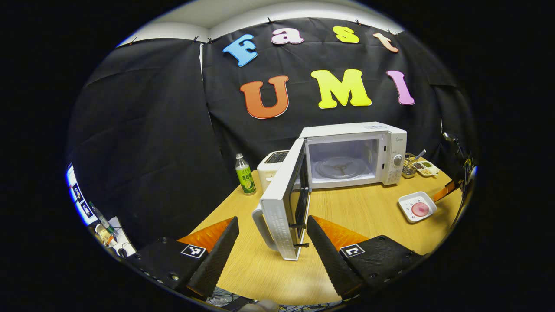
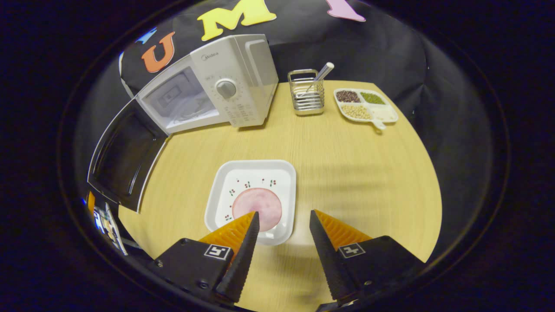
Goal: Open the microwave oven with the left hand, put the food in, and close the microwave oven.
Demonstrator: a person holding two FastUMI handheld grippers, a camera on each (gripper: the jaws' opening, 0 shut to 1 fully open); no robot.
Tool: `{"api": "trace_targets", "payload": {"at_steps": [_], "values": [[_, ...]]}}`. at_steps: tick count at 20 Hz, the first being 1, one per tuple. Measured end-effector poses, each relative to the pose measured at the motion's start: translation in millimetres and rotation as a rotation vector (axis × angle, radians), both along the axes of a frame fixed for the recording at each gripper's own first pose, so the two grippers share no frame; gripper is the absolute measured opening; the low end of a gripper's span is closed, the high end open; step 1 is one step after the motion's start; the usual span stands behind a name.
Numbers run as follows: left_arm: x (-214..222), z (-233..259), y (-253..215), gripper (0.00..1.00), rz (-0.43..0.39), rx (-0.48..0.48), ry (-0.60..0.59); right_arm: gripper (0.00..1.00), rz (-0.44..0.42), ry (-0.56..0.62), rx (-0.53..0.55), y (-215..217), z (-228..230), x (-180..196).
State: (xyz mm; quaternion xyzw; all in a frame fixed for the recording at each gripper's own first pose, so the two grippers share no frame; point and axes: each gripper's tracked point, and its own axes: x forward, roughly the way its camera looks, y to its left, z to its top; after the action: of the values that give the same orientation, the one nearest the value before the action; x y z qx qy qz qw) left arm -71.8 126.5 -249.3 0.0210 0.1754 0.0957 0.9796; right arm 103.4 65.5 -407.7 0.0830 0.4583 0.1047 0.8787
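Over plate (image 2: pixel 251 197) rim: right tool (image 2: pixel 284 219) released | left tool (image 1: pixel 272 223) released, straddling door (image 1: pixel 284 203) edge

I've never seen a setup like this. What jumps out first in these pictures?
The white microwave at the back of the wooden table, its door swung wide open and the glass turntable bare inside. Next, the square white plate with a pink slice of food near the table's front, the open right gripper hovering at its near edge. The left gripper, also open, sits by the door's handle.
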Motion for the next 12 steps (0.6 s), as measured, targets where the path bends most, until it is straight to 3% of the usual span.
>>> {"api": "trace_targets", "payload": {"at_steps": [1, 2, 3, 4, 5, 6, 7, 8, 9, 11, 12], "values": [[-1, 6, -5, 0.96, 0.006, 0.011, 0.002, 0.60, 0.004, 0.022, 0.020, 1, -6, 2], [-2, 13, -9, 0.96, 0.011, 0.020, 0.004, 0.58, 0.012, 0.042, 0.045, 5, -12, 3], [-3, 20, -13, 0.96, 0.018, 0.026, 0.003, 0.65, 0.018, 0.068, 0.065, 7, -18, 3], [-3, 26, -18, 0.96, 0.024, 0.032, 0.002, 0.65, 0.023, 0.094, 0.093, 12, -21, 2], [-4, 31, -21, 0.96, 0.031, 0.039, 0.001, 0.52, 0.032, 0.116, 0.122, 17, -22, 0], [-5, 34, -24, 0.96, 0.035, 0.042, 0.000, 0.63, 0.039, 0.124, 0.131, 16, -21, -3], [-8, 36, -27, 0.96, 0.034, 0.044, -0.002, 0.49, 0.048, 0.130, 0.123, 16, -23, 1], [-9, 38, -30, 0.96, 0.033, 0.050, -0.006, 0.48, 0.052, 0.142, 0.129, 17, -22, -2], [-9, 38, -31, 0.96, 0.034, 0.054, -0.007, 0.55, 0.051, 0.157, 0.126, 17, -24, 0], [-9, 35, -31, 0.96, 0.037, 0.049, -0.007, 0.31, 0.042, 0.186, 0.104, 8, -24, -1], [-9, 32, -31, 0.96, 0.037, 0.045, -0.007, 0.37, 0.032, 0.196, 0.087, 8, -27, 0]]}}
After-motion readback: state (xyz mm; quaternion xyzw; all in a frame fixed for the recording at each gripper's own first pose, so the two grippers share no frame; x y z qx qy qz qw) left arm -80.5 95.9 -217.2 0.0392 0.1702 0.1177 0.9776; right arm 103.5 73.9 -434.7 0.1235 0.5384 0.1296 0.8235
